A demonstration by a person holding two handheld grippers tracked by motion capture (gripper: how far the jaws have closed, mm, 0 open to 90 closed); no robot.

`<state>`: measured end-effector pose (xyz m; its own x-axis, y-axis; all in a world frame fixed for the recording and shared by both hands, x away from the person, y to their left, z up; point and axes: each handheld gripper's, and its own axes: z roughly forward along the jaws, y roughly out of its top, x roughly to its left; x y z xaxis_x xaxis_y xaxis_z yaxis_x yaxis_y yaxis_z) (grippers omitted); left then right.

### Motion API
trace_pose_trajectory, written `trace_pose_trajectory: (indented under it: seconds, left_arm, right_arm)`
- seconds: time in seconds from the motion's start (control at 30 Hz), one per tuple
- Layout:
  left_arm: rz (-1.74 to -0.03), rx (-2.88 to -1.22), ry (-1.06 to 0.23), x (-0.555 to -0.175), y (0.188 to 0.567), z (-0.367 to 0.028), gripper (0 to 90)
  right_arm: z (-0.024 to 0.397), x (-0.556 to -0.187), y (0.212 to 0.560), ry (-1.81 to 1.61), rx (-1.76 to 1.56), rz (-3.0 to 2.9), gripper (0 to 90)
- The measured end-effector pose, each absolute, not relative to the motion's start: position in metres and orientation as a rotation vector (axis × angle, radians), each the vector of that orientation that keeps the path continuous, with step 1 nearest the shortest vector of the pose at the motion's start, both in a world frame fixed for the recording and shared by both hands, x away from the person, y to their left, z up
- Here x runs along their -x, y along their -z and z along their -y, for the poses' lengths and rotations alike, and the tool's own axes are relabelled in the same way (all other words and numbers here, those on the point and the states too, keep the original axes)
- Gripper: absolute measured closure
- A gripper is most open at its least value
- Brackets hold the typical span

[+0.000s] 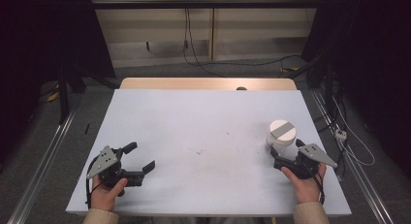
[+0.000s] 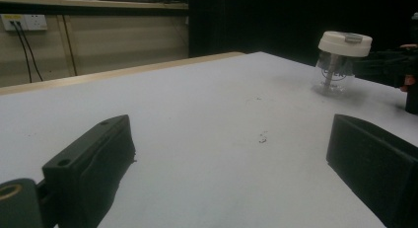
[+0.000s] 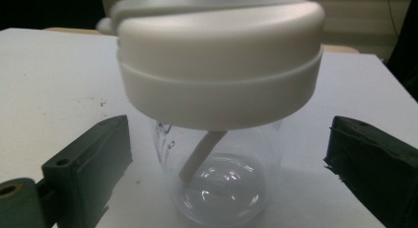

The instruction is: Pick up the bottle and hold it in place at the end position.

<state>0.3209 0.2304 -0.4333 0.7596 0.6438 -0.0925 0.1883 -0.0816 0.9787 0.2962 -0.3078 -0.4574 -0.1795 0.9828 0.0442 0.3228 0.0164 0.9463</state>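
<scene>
A clear plastic jar (image 1: pixel 280 135) with a white lid and a grey strip on top stands upright at the table's right. My right gripper (image 1: pixel 286 150) is open just in front of it, its jaws either side of the jar's base. In the right gripper view the jar (image 3: pixel 222 114) stands between the two black jaws without touching either; a pale stick leans inside it. My left gripper (image 1: pixel 142 157) is open near the table's front left, with nothing between its jaws. The left gripper view has the jar (image 2: pixel 340 62) far off at the right.
The white table (image 1: pixel 203 117) has small dark specks (image 1: pixel 199 151) near its middle. Its wooden far edge (image 1: pixel 208 83) carries a small dark round thing. Cables (image 1: pixel 339 122) and a metal rail lie on the floor to the right.
</scene>
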Motion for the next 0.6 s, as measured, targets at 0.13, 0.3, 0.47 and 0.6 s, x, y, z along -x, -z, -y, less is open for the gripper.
trace_pose_trajectory:
  seconds: [0.13, 0.3, 0.47, 0.6]
  left_arm:
    - [-0.674, -1.646, -0.426, -0.322, 0.434, -0.23, 3.6]
    - [-0.67, -1.649, -0.424, -0.323, 0.434, -0.228, 3.6]
    - [-0.664, -1.654, -0.419, -0.324, 0.435, -0.224, 3.8]
    - [-0.665, -1.659, -0.419, -0.325, 0.435, -0.222, 3.8]
  right_arm:
    - [0.309, -0.303, 0.457, -1.188, -1.37, -1.588, 4.3]
    - [0.306, -0.309, 0.458, -1.181, -1.359, -1.601, 5.7]
    - [0.306, -0.313, 0.458, -1.188, -1.365, -1.6, 7.9]
    - [0.305, -0.317, 0.458, -1.192, -1.363, -1.609, 10.3]
